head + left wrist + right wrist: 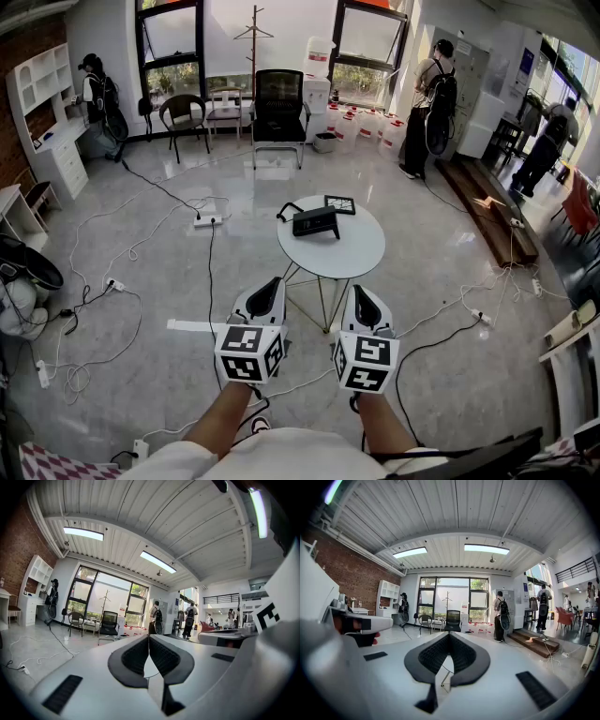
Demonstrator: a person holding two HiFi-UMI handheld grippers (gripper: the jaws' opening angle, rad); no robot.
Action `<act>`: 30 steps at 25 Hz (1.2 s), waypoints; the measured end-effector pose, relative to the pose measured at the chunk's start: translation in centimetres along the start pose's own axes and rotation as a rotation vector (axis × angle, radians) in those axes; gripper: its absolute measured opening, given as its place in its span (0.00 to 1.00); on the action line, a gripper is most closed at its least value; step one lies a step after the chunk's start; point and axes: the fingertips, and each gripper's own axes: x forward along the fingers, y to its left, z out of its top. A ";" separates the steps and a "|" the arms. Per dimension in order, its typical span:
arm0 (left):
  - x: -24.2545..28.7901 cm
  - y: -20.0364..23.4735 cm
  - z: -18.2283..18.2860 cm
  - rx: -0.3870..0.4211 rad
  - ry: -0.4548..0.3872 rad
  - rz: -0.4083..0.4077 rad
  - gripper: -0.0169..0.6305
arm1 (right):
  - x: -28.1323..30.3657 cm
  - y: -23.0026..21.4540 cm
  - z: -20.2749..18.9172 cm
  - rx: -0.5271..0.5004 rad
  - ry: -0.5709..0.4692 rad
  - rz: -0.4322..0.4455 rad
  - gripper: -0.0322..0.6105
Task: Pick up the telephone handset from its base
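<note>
White left gripper [265, 298] and right gripper [366, 305], both closed and empty, are held level, side by side. They sit well short of the round white tabletop [361, 261] carrying the black telephone handset and base [315, 221], likely because the reach has not begun.

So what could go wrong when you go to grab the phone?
1. The left gripper and right gripper both have their jaws shut, so unless they open first they might only shove the telephone.
2. It sits near the rim of the small round table, so a push could slide it off.
3. Cables lie on the floor round the table, and feet could catch on one.
</note>
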 end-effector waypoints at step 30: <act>0.6 7.0 -0.5 0.071 0.033 -0.012 0.05 | 4.4 4.9 -0.9 0.051 0.026 -0.039 0.09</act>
